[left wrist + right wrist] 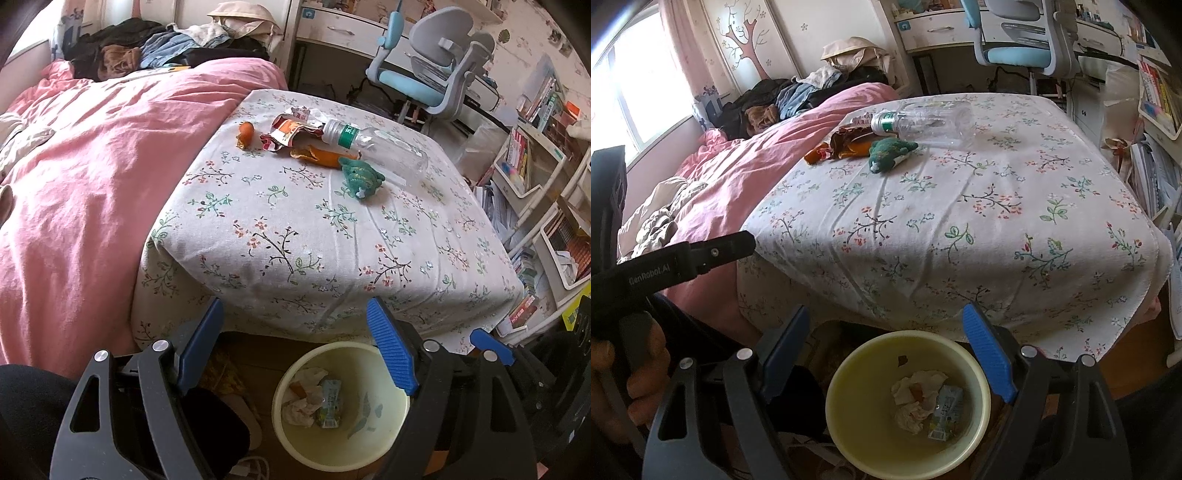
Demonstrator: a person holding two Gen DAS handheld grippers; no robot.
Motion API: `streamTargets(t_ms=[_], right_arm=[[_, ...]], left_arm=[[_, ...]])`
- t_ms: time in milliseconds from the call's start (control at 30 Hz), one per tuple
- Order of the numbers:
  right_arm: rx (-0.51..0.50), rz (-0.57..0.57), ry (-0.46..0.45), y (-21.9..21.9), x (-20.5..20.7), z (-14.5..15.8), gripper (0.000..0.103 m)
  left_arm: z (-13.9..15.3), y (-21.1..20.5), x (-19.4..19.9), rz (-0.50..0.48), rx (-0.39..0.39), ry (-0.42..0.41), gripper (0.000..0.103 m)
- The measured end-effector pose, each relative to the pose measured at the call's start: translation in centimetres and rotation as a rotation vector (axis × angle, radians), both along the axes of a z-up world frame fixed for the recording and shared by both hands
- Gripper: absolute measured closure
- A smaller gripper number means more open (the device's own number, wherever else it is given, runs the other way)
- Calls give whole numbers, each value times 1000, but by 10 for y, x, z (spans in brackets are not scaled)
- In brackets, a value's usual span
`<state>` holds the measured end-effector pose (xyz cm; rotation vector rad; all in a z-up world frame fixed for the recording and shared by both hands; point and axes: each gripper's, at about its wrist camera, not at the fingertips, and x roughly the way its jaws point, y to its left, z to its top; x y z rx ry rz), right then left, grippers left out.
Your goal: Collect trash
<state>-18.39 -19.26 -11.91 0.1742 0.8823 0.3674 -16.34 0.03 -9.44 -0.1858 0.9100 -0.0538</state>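
Trash lies in a cluster at the far end of the floral cloth point(295, 229): a clear plastic bottle point(376, 142), a torn wrapper point(291, 134), orange peel point(314, 155) and a green plush toy point(360, 177), while the pale bin point(340, 406) sits on the floor near both grippers, already holding crumpled paper and a small carton. Left gripper point(295, 347) and right gripper point(886, 350) both stand wide and empty above the bin. I judge the bottle light, smooth and apt to roll or dent, so its ribbed neck by the green label seems safest, whereas the wrapper and peel are limp and want pinching at a raised edge.
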Motion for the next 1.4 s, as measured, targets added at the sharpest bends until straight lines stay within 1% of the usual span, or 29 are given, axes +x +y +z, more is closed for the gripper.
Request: streamTargets(t_ms=[100, 167, 233, 333, 400, 633, 733, 867, 1067, 1200, 1233, 1267, 1300, 1333, 1367, 1400], right_arm=[[14, 0, -4, 1, 5, 3, 22], [24, 1, -11, 2, 10, 7, 22], [29, 4, -29, 6, 19, 14, 22], [34, 10, -43, 12, 35, 21, 20], [36, 18, -50, 17, 48, 24, 20], [31, 15, -46, 36, 107, 23, 20], [31, -5, -32, 42, 131, 17, 20], [26, -24, -1, 49, 158, 4, 20], [15, -24, 28, 54, 179, -9, 22], [6, -18, 20, 56, 185, -10, 22], [3, -16, 18, 56, 186, -9, 22], [-4, -13, 17, 57, 188, -9, 23], [-11, -9, 15, 58, 189, -10, 25], [-23, -3, 12, 59, 188, -10, 30], [-40, 2, 6, 60, 187, -10, 37], [-50, 7, 3, 61, 187, -10, 41]], left_arm=[[4, 5, 7, 12, -15, -1, 26], [11, 14, 16, 38, -35, -13, 26], [17, 21, 26, 55, -35, -25, 26], [29, 35, 47, 82, -16, -52, 26], [35, 46, 68, 109, -8, -63, 26], [36, 68, 147, 163, 9, -37, 26], [28, 78, 188, 188, 9, -5, 26], [7, 79, 225, 191, -3, 60, 27], [-15, 64, 265, 160, 72, 91, 27], [-29, 64, 283, 166, 109, 120, 27], [-33, 64, 287, 165, 112, 130, 28], [-38, 64, 292, 158, 109, 142, 33], [-40, 63, 294, 154, 109, 143, 35], [-41, 63, 295, 152, 114, 137, 38], [-40, 62, 297, 153, 128, 131, 42], [-40, 61, 297, 154, 152, 130, 48]])
